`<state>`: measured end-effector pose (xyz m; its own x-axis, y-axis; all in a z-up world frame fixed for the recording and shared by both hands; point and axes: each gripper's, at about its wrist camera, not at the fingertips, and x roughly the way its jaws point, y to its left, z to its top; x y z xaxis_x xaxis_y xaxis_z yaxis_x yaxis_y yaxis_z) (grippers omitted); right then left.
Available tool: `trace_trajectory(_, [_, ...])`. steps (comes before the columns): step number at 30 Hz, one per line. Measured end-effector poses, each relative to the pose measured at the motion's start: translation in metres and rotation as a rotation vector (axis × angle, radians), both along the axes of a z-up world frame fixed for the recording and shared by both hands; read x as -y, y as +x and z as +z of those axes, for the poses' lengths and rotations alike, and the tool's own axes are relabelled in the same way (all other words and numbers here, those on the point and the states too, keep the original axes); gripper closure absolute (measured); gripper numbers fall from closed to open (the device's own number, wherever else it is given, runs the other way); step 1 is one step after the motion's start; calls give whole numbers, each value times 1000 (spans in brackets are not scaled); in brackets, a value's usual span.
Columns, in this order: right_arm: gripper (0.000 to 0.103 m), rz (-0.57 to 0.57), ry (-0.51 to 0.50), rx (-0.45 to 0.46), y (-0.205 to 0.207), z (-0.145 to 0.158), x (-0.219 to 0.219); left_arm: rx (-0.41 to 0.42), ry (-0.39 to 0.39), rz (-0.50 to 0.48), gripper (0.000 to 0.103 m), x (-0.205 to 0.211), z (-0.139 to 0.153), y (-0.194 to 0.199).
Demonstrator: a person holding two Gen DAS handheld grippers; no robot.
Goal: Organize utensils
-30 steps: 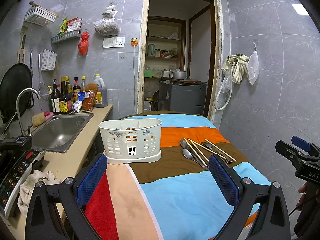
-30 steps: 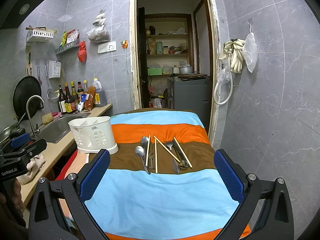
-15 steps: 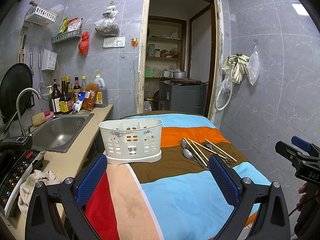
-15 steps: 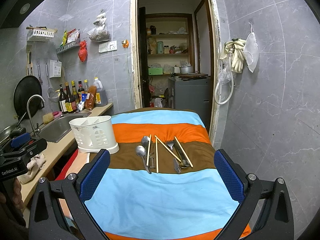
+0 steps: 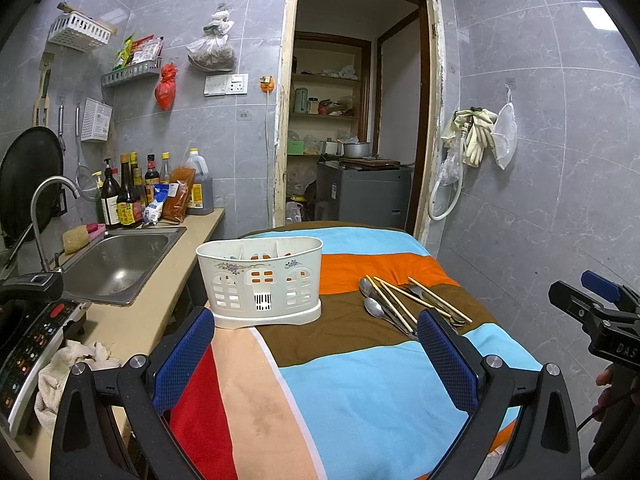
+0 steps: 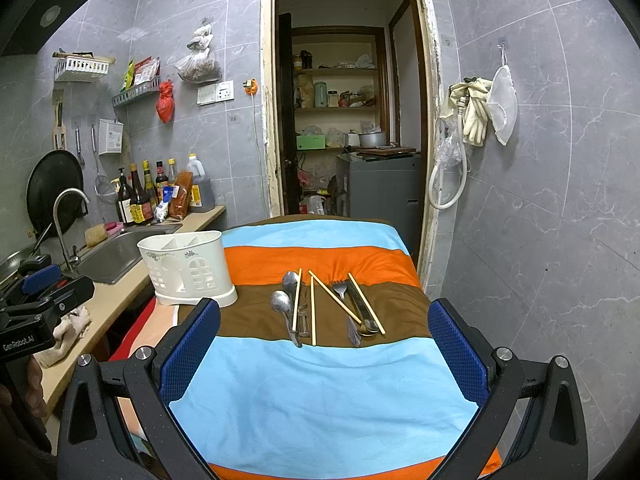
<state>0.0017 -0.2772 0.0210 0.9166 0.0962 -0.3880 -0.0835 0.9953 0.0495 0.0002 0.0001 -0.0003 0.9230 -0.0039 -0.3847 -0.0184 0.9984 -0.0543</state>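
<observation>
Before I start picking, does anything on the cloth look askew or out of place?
Only the expected clutter: the chopsticks lie crossed over the spoons and fork in a loose heap on the brown stripe, none in the white caddy. The caddy stands upright. Nothing spilled or damaged.

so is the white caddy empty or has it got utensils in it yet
Looks empty: the caddy shows only bare dividers, and the spoons, fork and chopsticks lie on the striped cloth. Its bottom is hidden.
</observation>
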Motion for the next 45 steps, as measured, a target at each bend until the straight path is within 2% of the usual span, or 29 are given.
trace_trajectory(37, [1, -8, -2, 5, 3, 1, -6, 3, -1, 1, 1, 0, 0, 0])
trace_trajectory(42, [1, -15, -18, 23, 24, 7, -4, 1, -30, 13, 1, 9, -1, 9])
trace_trajectory(45, [1, -20, -24, 23, 35, 12, 5, 0, -51, 10, 1, 3, 4, 29])
